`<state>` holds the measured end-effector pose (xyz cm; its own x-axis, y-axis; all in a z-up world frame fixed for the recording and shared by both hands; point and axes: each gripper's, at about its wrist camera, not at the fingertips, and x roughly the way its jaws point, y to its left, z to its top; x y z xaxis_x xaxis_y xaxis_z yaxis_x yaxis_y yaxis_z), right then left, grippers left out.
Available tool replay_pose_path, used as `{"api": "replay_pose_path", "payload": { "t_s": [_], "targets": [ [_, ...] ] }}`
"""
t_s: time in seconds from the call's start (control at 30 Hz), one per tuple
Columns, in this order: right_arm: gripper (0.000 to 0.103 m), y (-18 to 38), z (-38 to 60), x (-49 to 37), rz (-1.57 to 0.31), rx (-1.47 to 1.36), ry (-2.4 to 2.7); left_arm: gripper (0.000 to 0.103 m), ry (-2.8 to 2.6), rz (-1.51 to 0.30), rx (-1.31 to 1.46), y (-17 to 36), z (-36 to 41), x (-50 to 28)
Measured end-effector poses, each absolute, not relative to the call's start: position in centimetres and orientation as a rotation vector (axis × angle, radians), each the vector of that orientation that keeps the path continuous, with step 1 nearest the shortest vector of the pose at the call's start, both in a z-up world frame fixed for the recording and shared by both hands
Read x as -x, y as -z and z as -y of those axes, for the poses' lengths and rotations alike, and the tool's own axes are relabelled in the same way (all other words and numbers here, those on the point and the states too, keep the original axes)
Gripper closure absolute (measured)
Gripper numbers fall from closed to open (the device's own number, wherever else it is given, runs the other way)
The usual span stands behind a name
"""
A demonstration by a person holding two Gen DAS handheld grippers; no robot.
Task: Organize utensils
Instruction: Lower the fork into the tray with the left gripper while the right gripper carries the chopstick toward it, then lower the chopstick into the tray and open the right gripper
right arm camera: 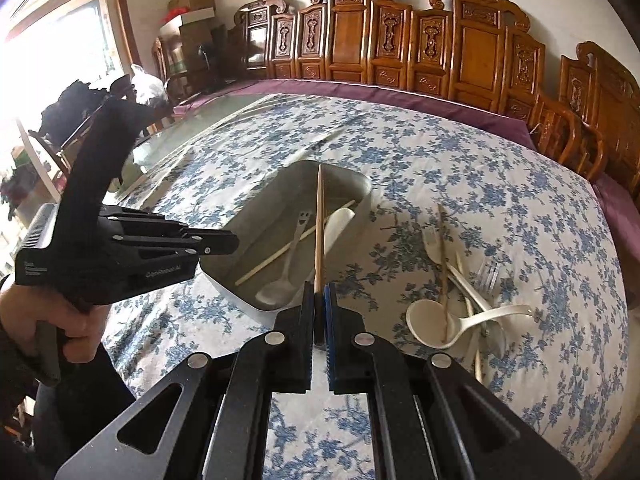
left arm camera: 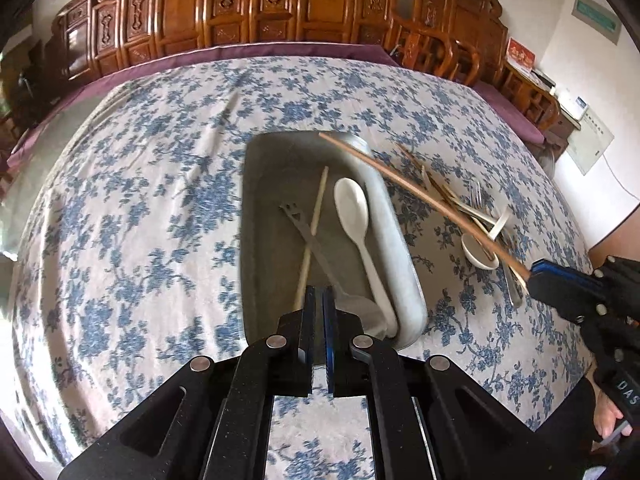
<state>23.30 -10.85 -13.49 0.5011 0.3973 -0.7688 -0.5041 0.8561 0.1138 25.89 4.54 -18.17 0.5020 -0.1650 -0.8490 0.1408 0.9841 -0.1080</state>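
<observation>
A grey metal tray (left arm camera: 404, 256) (right arm camera: 236, 292) sits on the flowered tablecloth. In it lie a white spoon (left arm camera: 354, 210) (right arm camera: 280, 284), a pale chopstick (left arm camera: 312, 236) (right arm camera: 272, 258) and a metal fork (left arm camera: 308, 236) (right arm camera: 302, 218). My right gripper (right arm camera: 319, 292) (left arm camera: 534, 278) is shut on a brown chopstick (right arm camera: 319, 232) (left arm camera: 420, 194), which it holds over the tray. My left gripper (left arm camera: 319, 292) (right arm camera: 234, 242) is shut with nothing in it, just above the tray's near end. A pile of loose utensils (right arm camera: 460, 304) (left arm camera: 472, 216) lies on the cloth right of the tray: white spoons, forks, chopsticks.
Carved wooden chairs (right arm camera: 432, 40) (left arm camera: 280, 8) line the table's far side. A purple cloth edge (right arm camera: 400, 96) runs under the flowered one. A person's hand (right arm camera: 76, 320) grips the left gripper's handle. Boxes and bags (right arm camera: 188, 24) stand at the far left by a window.
</observation>
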Motion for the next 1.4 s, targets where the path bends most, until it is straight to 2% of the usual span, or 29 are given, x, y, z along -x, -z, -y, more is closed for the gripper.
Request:
{"api": "replay_pose_path", "payload": {
  "t_s": [0.8, 0.97, 1.4],
  "targets": [
    [0.097, 16.6, 4.1, -26.7, -0.97, 0.163, -0.517, 0.1, 0.11, -0.988, 0.036, 16.0, -9.9, -24.5],
    [0.096, 17.0, 4.0, -27.1, -0.988, 0.121, -0.538, 0.095, 0.104, -0.985, 0.035, 16.0, -10.2, -24.3],
    [0.092, 16.7, 3.7, -26.5, -0.977, 0.048, -0.623, 0.093, 0.101, -0.982, 0.037, 15.9, -10.4, -24.0]
  ]
}}
